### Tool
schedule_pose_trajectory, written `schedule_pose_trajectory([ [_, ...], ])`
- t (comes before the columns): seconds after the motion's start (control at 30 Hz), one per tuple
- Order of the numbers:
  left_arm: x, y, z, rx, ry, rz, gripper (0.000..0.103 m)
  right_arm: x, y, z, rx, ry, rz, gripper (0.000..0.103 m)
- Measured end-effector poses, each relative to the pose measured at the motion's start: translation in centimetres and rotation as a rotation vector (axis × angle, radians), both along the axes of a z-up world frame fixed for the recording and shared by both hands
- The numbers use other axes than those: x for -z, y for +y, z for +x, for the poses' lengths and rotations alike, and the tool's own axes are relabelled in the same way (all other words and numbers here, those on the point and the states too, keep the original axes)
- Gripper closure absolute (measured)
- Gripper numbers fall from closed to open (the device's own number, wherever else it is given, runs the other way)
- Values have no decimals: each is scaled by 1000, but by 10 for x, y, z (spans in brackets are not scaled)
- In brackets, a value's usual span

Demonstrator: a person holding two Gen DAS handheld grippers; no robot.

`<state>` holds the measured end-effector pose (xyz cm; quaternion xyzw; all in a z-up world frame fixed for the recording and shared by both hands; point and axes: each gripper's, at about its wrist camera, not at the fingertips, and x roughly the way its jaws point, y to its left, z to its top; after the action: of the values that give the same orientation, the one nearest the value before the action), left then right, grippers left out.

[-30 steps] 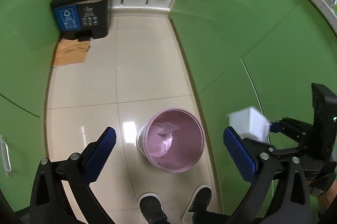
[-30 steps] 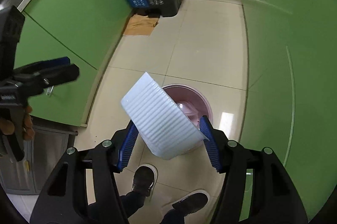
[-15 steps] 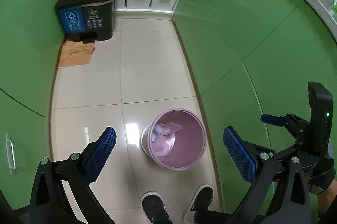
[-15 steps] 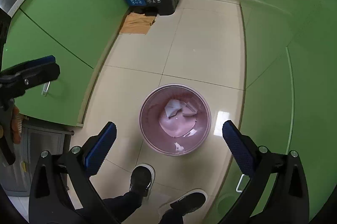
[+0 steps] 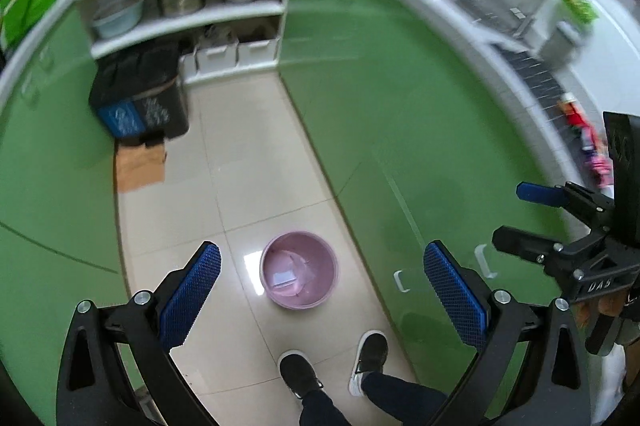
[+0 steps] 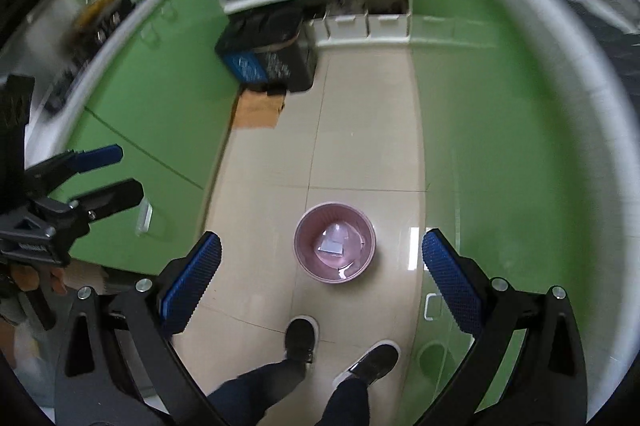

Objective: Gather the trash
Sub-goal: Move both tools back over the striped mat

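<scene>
Nearest to the cameras, the left claw (image 5: pixel 320 290) and the right claw (image 6: pixel 320 282) both stand wide, with nothing between the blue pads. Both point steeply down at the floor from well above it. Below them are the person's two shoes (image 6: pixel 300 338), and just beyond the shoes the pink bin (image 6: pixel 335 242) stands on the tiled floor (image 5: pixel 248 153). The trash (image 6: pixel 334 246), some white pieces, lies inside the bin.

I think the risk now is small: a careless step may kick the light bin over and spill the trash. Farther away, a black dustbin (image 5: pixel 140 101) stands by the shelves (image 5: pixel 188 13).
</scene>
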<state>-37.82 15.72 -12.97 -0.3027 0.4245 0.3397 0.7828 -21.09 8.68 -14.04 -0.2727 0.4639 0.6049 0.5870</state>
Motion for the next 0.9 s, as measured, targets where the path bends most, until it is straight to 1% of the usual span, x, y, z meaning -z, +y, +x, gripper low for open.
schedule_pose_trajectory([
  [0.1,-46,-10,17,54,-4,35,6,-51,-23,17,52,-19,40,4],
  [0.2,-82,-20,38,109,-19,74,6,-92,-47,37,115,-45,82,4],
  [0.33,-113,-32,71,187,-33,110,6,-125,-82,69,209,-78,123,4],
  [0.47,-132,-42,106,267,-46,134,6,-145,-125,109,317,-116,150,4],
  [0.53,-137,-51,127,304,-55,132,6,-149,-148,129,364,-129,154,4],
  [0.73,-141,-83,194,429,-73,130,6,-158,-218,188,516,-159,145,4],
  [0.9,-139,-110,245,516,-76,117,6,-155,-256,228,584,-166,134,4],
])
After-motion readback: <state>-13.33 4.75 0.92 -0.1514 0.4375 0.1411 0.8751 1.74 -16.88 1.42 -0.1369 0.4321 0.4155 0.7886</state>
